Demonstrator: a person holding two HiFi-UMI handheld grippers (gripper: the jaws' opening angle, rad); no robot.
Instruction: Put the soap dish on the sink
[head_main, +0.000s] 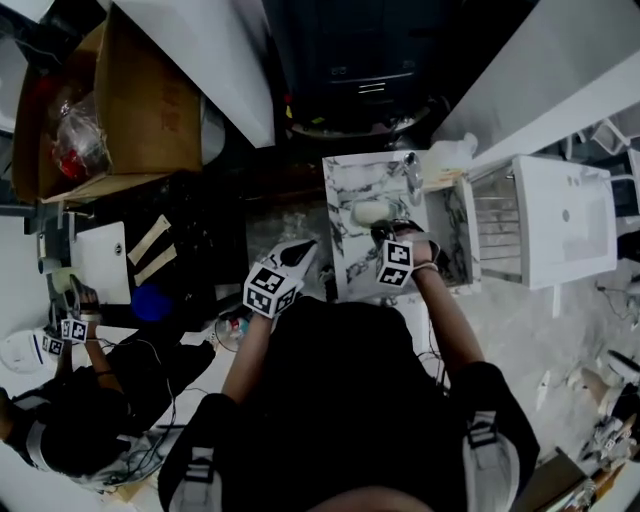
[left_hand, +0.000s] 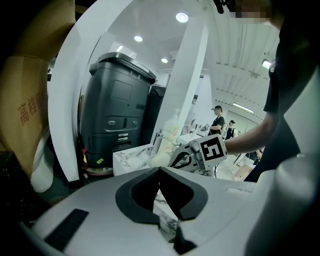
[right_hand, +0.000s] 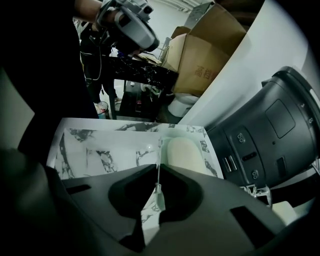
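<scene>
The soap dish (head_main: 371, 212), a cream oval, lies on the white marble sink top (head_main: 345, 240) in the head view. My right gripper (head_main: 386, 233) hovers just on the near side of it, jaws pressed together. In the right gripper view the dish (right_hand: 184, 152) sits just beyond and right of the shut tips (right_hand: 159, 168); a thin pale line runs along their seam and I cannot tell what it is. My left gripper (head_main: 304, 251) hangs off the marble top's left edge, shut and empty. From the left gripper (left_hand: 160, 170) view the dish (left_hand: 161, 159) shows beside the right gripper (left_hand: 186, 159).
A chrome tap (head_main: 412, 176) stands at the marble top's far right. A white basin unit (head_main: 565, 215) lies to the right, a dark bin (head_main: 350, 60) behind, a cardboard box (head_main: 130, 100) at far left. Another person (head_main: 70, 410) with grippers crouches at lower left.
</scene>
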